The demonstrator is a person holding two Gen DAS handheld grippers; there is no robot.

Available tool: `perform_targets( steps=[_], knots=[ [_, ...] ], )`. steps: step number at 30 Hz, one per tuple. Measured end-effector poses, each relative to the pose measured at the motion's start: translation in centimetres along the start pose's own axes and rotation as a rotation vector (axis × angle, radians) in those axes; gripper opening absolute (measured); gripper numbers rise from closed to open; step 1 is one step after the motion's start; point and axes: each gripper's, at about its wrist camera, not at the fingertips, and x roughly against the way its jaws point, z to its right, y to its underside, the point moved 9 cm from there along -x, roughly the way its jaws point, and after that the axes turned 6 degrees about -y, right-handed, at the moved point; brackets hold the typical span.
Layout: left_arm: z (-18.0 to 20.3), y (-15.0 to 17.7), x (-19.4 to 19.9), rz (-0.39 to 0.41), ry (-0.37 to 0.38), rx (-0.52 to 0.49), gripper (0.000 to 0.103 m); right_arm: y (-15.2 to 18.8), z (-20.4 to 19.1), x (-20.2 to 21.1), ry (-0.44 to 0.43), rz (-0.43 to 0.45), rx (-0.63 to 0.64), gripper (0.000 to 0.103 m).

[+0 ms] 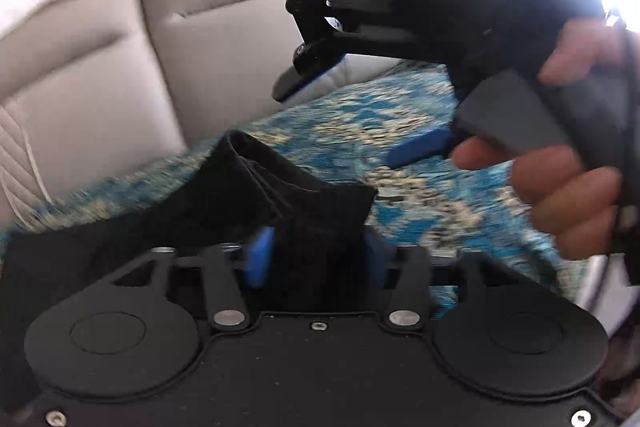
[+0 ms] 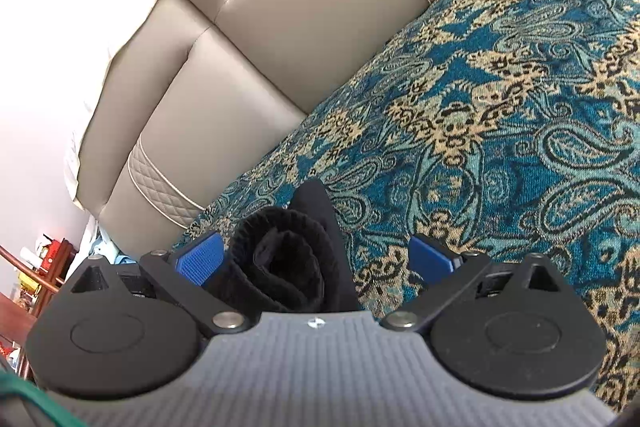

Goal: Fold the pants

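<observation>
The black pants [image 1: 248,187] lie bunched on a blue and gold patterned throw [image 1: 400,115]. My left gripper [image 1: 316,251] stands open at the bottom of the left wrist view, with a fold of the black cloth between its blue pads [image 1: 260,255]; the view is blurred. In the right wrist view my right gripper [image 2: 316,259] is open wide. A rolled wad of the pants [image 2: 280,251] rests against its left pad [image 2: 200,259], and a gap shows beside the right pad. The right gripper [image 1: 352,115] also appears in the left wrist view, held by a hand [image 1: 568,195].
A beige leather sofa back [image 2: 248,27] rises behind the patterned throw [image 2: 500,107], which covers the seat. Wooden furniture with small items [image 2: 44,267] stands at the far left, beyond the sofa's end. Bright window light glares at the top right of the left wrist view.
</observation>
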Motion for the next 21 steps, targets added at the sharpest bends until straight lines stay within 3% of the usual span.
perform_targets(
  steps=[3, 9, 11, 14, 17, 21],
  knots=[
    [-1.1, 0.0, 1.6, -0.003, 0.059, 0.055, 0.064, -0.2, -0.9, 0.1, 0.022, 0.021, 0.059, 0.103],
    [-8.0, -0.8, 5.3, 0.042, 0.052, 0.149, 0.066, 0.7, -4.1, -0.4, 0.131, 0.075, 0.326, 0.103],
    [-12.2, -0.9, 5.2, 0.032, -0.029, 0.197, 0.061, 1.5, -5.5, -1.0, 0.140, 0.069, 0.423, 0.103],
    [-17.9, -0.3, 3.8, -0.008, -0.201, 0.225, 0.031, 3.1, -7.6, -2.3, 0.168, 0.048, 0.575, 0.103],
    [-22.3, 0.8, 1.5, -0.057, -0.302, 0.231, 0.027, 4.8, -9.1, -4.0, 0.217, 0.019, 0.711, 0.103],
    [-25.2, 2.1, -2.2, -0.085, -0.385, 0.185, 0.027, 6.0, -9.9, -5.9, 0.303, -0.001, 0.804, 0.101]
  ],
)
